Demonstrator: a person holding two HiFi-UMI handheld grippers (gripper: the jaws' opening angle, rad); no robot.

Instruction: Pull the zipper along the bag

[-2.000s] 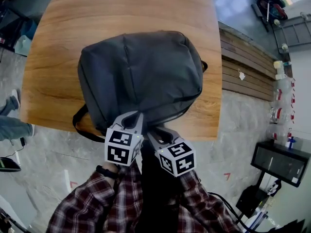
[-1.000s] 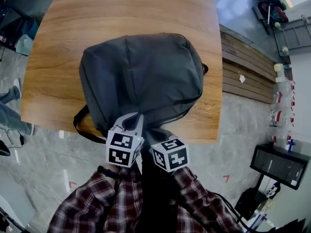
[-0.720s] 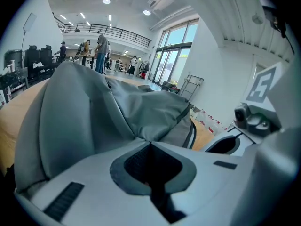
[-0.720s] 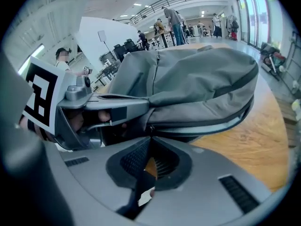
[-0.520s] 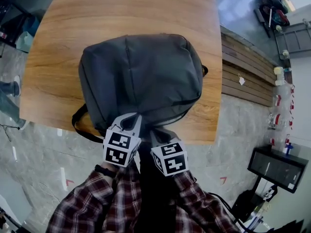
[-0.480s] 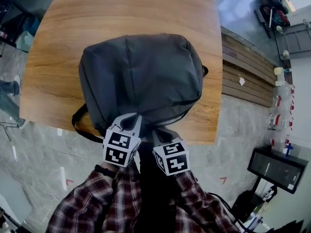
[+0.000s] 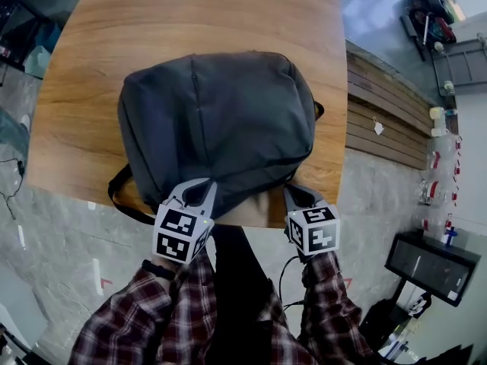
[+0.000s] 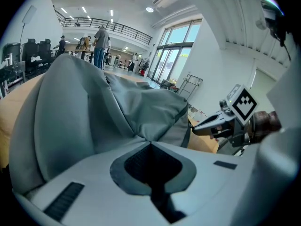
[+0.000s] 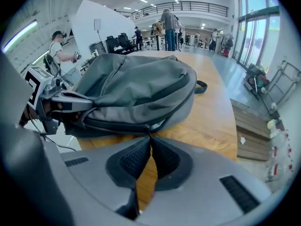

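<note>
Lying on the wooden table (image 7: pixel 190 14), the grey bag (image 7: pixel 221 120) has its zipper (image 9: pixel 113 125) running along its near rim, so both tools work that side. Left gripper (image 7: pixel 198 190) at bag's near-left corner: jaws pressed together on a fabric fold, likely anchoring. Right gripper (image 7: pixel 294 195) at bag's near-right corner: jaws closed, pinching the small zipper pull (image 9: pixel 149 127).

My left gripper (image 7: pixel 204 188) sits at the desk's (image 7: pixel 84 112) near edge, jaws pinched together on the bag (image 7: pixel 221 120) fabric. My right gripper (image 7: pixel 293 195), toward the near right corner, is clamped on the zipper pull (image 9: pixel 147 127). My plaid sleeves (image 7: pixel 137 318) reach forward.
</note>
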